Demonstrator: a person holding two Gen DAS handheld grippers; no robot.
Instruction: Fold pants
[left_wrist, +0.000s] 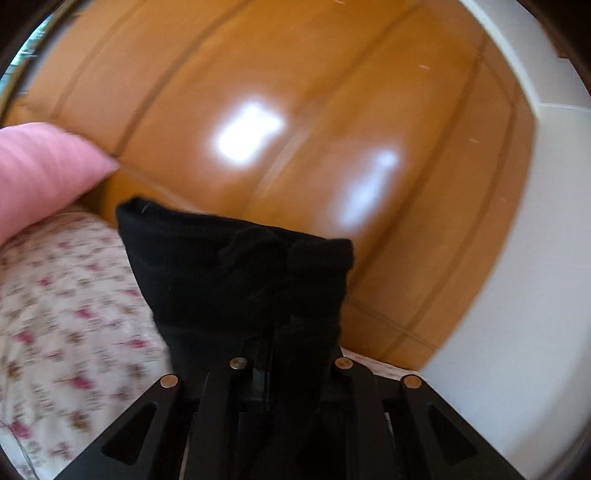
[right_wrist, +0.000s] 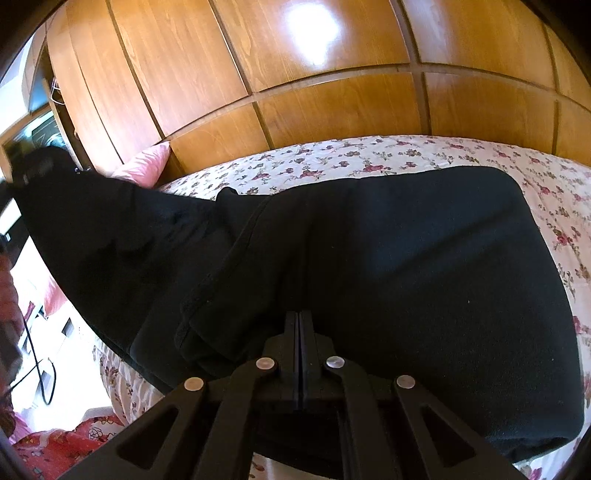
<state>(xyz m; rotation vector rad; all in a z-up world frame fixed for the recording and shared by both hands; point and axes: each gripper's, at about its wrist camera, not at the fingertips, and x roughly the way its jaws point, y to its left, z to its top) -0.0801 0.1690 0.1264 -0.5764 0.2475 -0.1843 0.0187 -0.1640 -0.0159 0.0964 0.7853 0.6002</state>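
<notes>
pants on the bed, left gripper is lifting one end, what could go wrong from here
1. The left gripper pinches only a bunched end of the black pants; the fabric could slip out mid-fold.
2. The right gripper is shut with its tips against the cloth; if it grips nothing, the pants may drag across the floral bedspread instead of folding.
3. The lifted end may land crooked.

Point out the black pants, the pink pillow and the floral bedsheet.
black pants (right_wrist: 424, 258): right wrist view, on the flat folded part.
pink pillow (left_wrist: 44, 170): left wrist view, on its middle.
floral bedsheet (right_wrist: 369, 155): right wrist view, on the bare strip beyond the pants.
</notes>
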